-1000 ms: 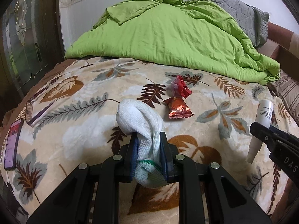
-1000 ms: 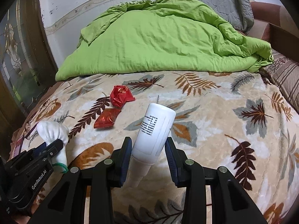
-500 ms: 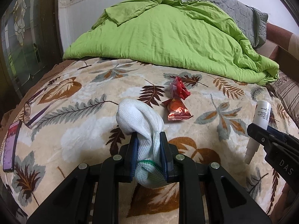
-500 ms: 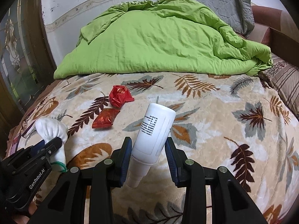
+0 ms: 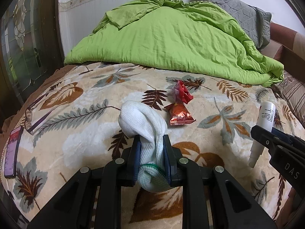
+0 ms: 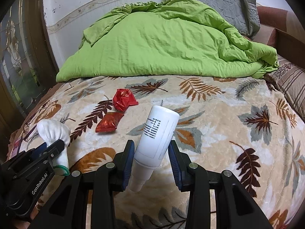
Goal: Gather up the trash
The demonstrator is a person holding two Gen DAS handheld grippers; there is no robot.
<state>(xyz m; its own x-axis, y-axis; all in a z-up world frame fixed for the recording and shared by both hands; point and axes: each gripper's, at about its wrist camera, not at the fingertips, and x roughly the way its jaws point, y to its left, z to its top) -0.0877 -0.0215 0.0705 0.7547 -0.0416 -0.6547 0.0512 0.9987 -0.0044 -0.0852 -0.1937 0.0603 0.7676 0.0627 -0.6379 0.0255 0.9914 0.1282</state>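
Note:
My left gripper (image 5: 151, 143) is shut on a balled white sock with a green cuff (image 5: 143, 120), held above the leaf-print blanket; it also shows in the right wrist view (image 6: 54, 131). My right gripper (image 6: 151, 148) is shut on a white plastic bottle (image 6: 158, 131), cap end toward the camera; the bottle shows at the right of the left wrist view (image 5: 266, 116). A crumpled red wrapper (image 5: 181, 93) (image 6: 124, 99) and a red snack packet (image 5: 180, 114) (image 6: 108, 122) lie on the blanket ahead of both grippers.
A green duvet (image 5: 171, 38) is heaped at the back, with a grey pillow (image 5: 238, 13) behind it. Glasses (image 5: 30, 114) and a phone (image 5: 12, 150) lie at the blanket's left edge. A striped cushion (image 6: 291, 87) is at the right. A glass door (image 5: 21, 38) stands left.
Both grippers have drawn back slightly from the bed, still holding the sock and the bottle. The wrappers have not moved.

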